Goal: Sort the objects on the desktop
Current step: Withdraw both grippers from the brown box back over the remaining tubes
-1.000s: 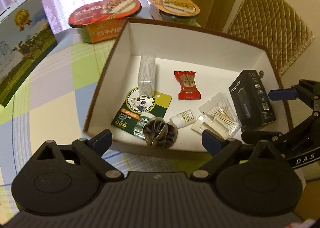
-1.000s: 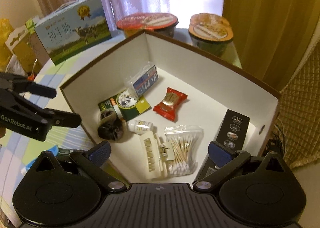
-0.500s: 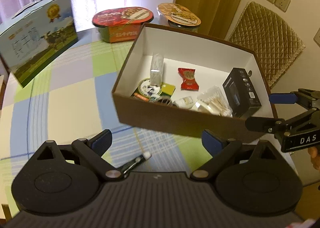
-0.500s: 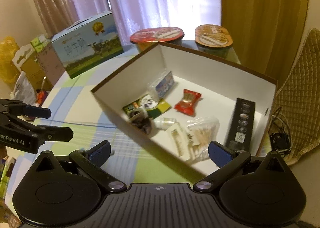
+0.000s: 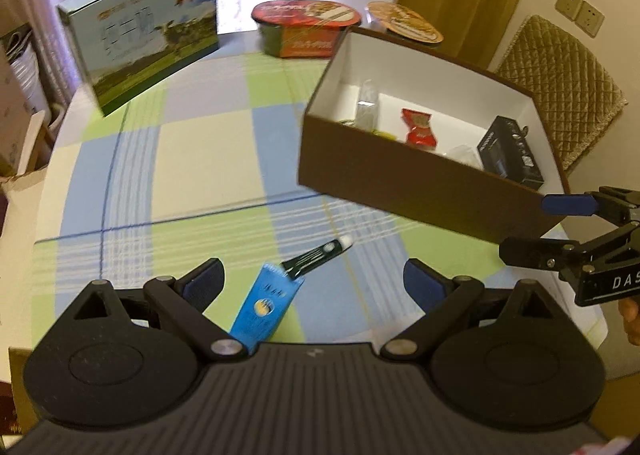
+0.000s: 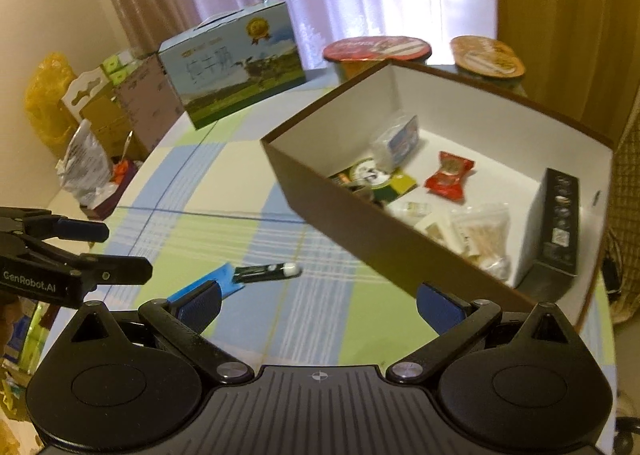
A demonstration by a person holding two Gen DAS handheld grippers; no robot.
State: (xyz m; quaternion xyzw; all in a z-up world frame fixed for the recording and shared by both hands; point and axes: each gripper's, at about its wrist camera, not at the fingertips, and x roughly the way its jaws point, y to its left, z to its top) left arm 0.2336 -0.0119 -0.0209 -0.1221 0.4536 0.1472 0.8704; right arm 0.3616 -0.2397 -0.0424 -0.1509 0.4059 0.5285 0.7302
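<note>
The left gripper (image 5: 314, 279) is spread wide and holds nothing; its blue pads stand on both sides of a blue packet (image 5: 264, 305) on the table. The right gripper (image 6: 318, 301) is also spread wide and empty, above the checked tablecloth (image 6: 192, 183). One second ago both cameras looked down into the brown box (image 5: 400, 179) from close; now both grippers have pulled back and the box is farther away, so the packet and a dark tube (image 5: 316, 257), not seen then, have come into view in front of the left gripper.

The tube lies flat on the cloth between the grippers and the box, well apart from the box wall. In the left wrist view its long axis goes diagonally, with the white cap pointing up and right toward the box, and its flat end touches or overlaps the far edge of the packet. The packet's long axis follows nearly the same diagonal.

Inside the box I see a red candy wrapper (image 6: 448, 175), a black carton (image 6: 560, 219) along the right wall and a bag of cotton swabs (image 6: 482, 231).
</note>
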